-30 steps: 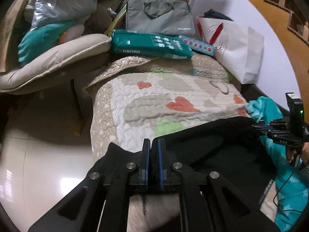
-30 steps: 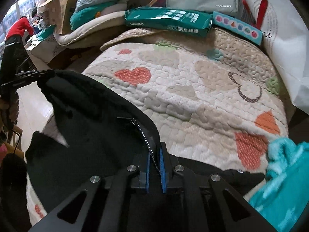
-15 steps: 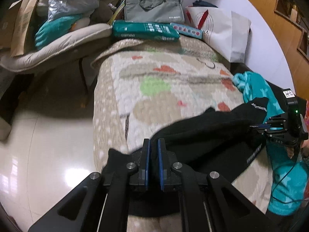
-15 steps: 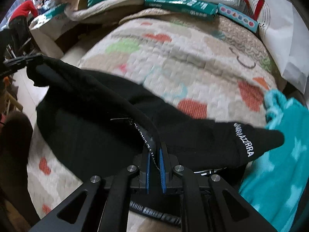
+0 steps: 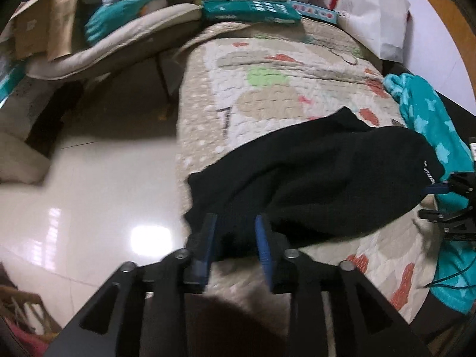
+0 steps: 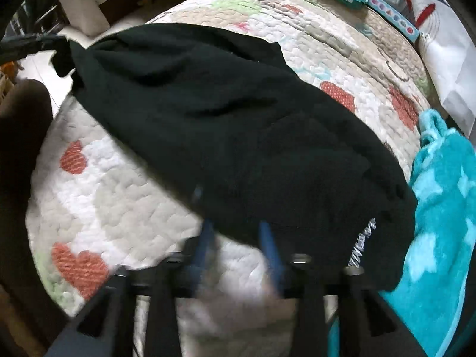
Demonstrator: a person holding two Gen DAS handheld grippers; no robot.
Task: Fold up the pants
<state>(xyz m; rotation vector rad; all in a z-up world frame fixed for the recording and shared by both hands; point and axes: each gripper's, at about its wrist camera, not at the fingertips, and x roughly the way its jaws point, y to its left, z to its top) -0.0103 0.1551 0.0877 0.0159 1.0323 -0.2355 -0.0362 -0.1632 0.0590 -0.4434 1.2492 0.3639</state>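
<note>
Pants (image 5: 321,175), black, spread in a slanting band across the heart-print quilt (image 5: 267,95), one end hanging past the quilt's edge toward the tiled floor (image 5: 98,196), the other end, with white lettering, resting against the teal star-print blanket (image 5: 428,122). Probably halved lengthwise already, to judge from the doubled thickness and the single band of cloth; creases and a raised corner at the far edge not yet smoothed. Crosswise folding apparently left to do, along with squaring up.

Left tongs (image 5: 235,238) spread wide, blue pads on either side of the near hanging end, gripping nothing; cloth right at the tips, contact impossible to confirm. Right tongs (image 6: 238,247) likewise wide apart and empty, blurred, tips at the near hem of the lettered end, the cloth lying just ahead of them. From the left wrist view, right tongs visible at the far right edge, beside the lettered end.
</note>
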